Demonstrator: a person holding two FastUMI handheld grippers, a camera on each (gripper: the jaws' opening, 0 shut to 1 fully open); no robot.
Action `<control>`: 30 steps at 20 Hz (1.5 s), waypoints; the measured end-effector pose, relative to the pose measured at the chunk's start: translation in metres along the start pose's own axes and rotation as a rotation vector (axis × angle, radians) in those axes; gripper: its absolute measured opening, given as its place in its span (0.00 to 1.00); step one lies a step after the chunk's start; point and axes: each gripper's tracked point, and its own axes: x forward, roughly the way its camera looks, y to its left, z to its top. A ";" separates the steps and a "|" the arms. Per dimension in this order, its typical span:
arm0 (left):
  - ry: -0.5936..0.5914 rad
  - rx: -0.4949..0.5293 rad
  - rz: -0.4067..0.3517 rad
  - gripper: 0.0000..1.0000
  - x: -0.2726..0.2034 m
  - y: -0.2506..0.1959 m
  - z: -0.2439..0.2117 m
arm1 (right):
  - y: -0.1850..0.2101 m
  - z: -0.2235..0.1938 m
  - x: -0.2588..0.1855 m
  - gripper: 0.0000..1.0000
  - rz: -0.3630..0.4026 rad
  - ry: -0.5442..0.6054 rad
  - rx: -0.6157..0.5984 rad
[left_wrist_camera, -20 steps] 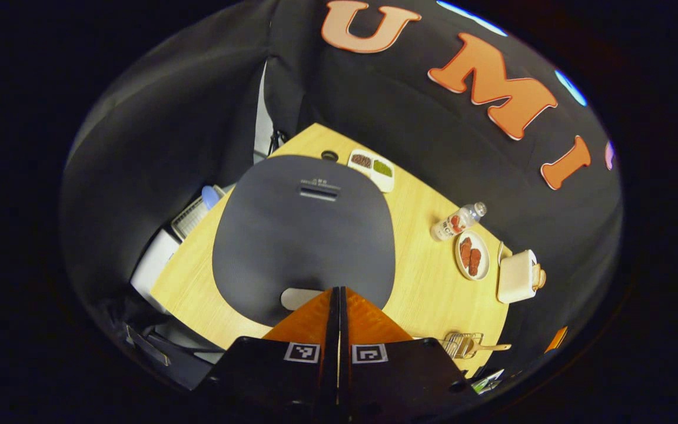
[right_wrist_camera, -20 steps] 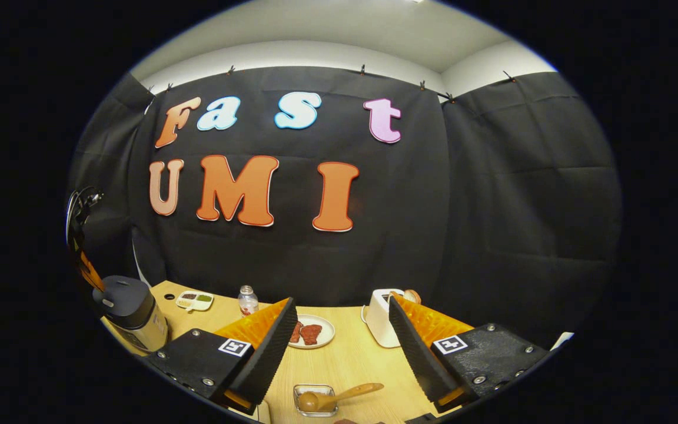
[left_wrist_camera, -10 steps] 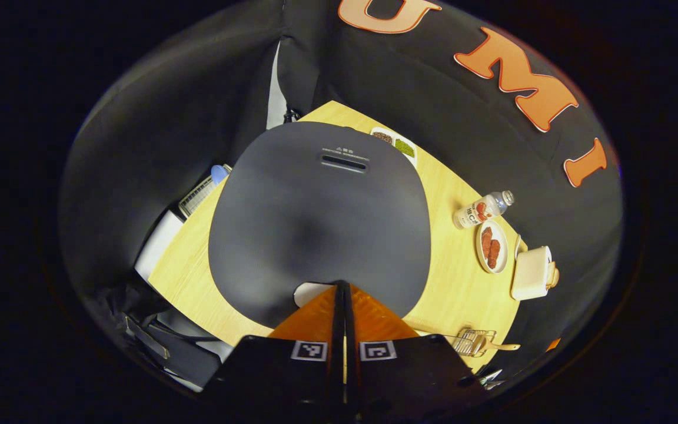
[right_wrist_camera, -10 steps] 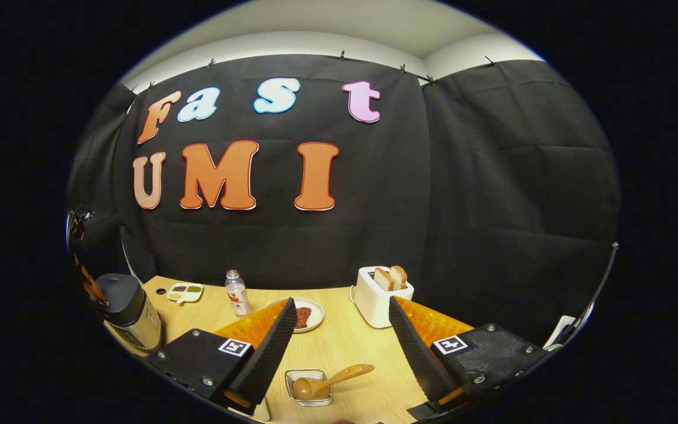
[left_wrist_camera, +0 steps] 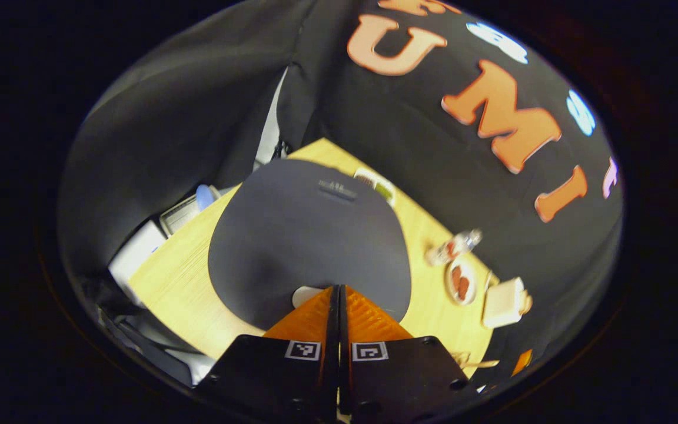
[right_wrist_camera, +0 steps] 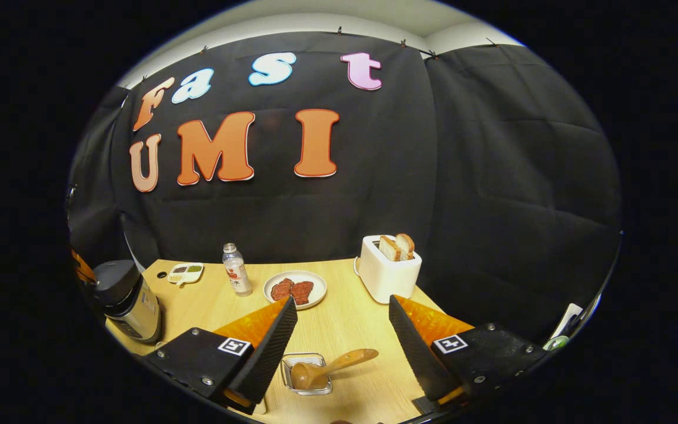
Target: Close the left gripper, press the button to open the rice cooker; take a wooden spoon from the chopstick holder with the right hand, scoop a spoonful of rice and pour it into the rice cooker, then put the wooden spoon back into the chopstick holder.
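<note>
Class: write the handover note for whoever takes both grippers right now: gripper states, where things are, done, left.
Left gripper: shut, tips at the pale button on the rice cooker; lid down.
Right gripper: open, holding nothing, above the wooden spoon, which lies in the chopstick holder.
Done: left closed.
Left: open lid, take spoon, scoop rice, pour, return spoon.

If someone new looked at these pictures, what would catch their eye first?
Likely the rice cooker's dark lid, broad in the left gripper view, with the left gripper, jaws shut, at its pale button. Next, the wooden spoon in the wire chopstick holder between the right gripper's open jaws.
</note>
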 end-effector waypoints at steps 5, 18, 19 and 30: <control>-0.383 0.061 0.021 0.06 -0.044 -0.019 0.057 | -0.008 -0.036 0.013 0.98 0.010 0.095 0.017; -0.677 0.385 0.086 0.84 -0.128 -0.096 0.043 | -0.006 -0.113 0.054 0.97 0.072 0.321 0.127; -0.676 0.394 0.091 0.94 -0.127 -0.097 0.039 | -0.005 -0.118 0.057 0.97 0.081 0.337 0.150; -0.668 0.447 0.172 0.94 -0.132 -0.076 0.029 | 0.025 -0.150 0.055 0.25 0.123 0.435 0.362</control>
